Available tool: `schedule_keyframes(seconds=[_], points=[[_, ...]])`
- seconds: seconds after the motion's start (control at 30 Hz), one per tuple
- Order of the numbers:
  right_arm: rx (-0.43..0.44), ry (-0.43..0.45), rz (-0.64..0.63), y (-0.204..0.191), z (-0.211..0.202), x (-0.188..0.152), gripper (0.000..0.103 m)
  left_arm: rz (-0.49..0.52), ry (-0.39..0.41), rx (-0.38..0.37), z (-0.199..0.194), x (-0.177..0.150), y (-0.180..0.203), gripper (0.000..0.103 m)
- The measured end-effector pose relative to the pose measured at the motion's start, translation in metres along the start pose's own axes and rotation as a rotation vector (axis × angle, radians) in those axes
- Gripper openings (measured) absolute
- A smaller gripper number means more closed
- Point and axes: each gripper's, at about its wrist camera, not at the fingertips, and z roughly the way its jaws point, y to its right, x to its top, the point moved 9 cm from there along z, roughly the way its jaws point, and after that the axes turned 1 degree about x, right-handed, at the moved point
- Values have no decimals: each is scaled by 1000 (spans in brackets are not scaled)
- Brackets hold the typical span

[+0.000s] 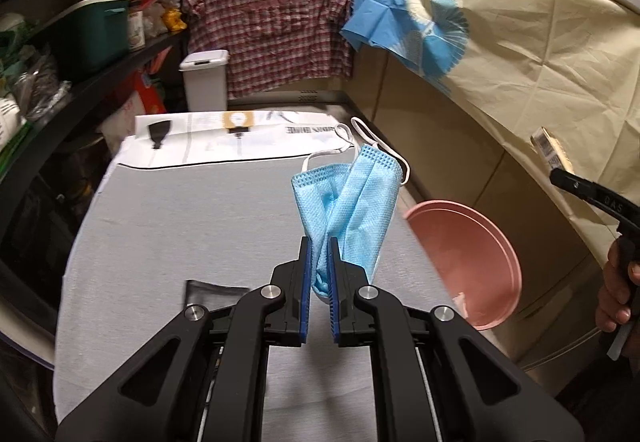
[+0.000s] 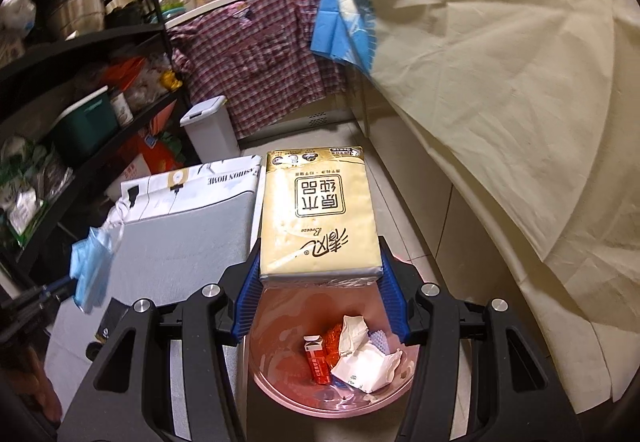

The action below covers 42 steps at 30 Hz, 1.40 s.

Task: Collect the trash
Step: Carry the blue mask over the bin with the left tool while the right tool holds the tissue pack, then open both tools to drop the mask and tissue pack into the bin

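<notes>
Right gripper (image 2: 320,274) pinches a "Breeze" tissue pack (image 2: 318,214) at twelve o'clock above the pink bin (image 2: 280,394); left gripper (image 1: 319,274) clamps a blue mask (image 1: 348,210).

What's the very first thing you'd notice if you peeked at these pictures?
A crumpled blue face mask dangles from the shut left gripper above the grey board. Then the big yellow tissue pack, gripped between the jaws of the right gripper, hangs right over the pink bin. Down inside the bin lie crumpled white paper and a small red carton.
</notes>
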Motion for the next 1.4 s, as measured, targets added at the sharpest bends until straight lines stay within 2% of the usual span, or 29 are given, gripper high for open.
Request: schedule_keyframes(seconds=[0.27, 0.6, 1.1, 1.17, 1.27, 1.4], points=[[-5, -35, 19, 12, 5, -4, 53, 11, -12, -72, 20, 7, 54, 8], [-27, -126, 11, 32, 24, -19, 53, 11, -39, -109, 60, 18, 107, 8], [-33, -193, -10, 37, 52, -34, 53, 44, -116, -158, 114, 10, 139, 9], [-32, -208, -11, 37, 57, -37, 54, 53, -130, -180, 119, 9, 145, 13], [-56, -218, -34, 38, 62, -40, 59, 55, -135, -204, 121, 6, 148, 34], [-64, -214, -30, 42, 63, -41, 63, 51, -120, -208, 118, 6, 143, 36]])
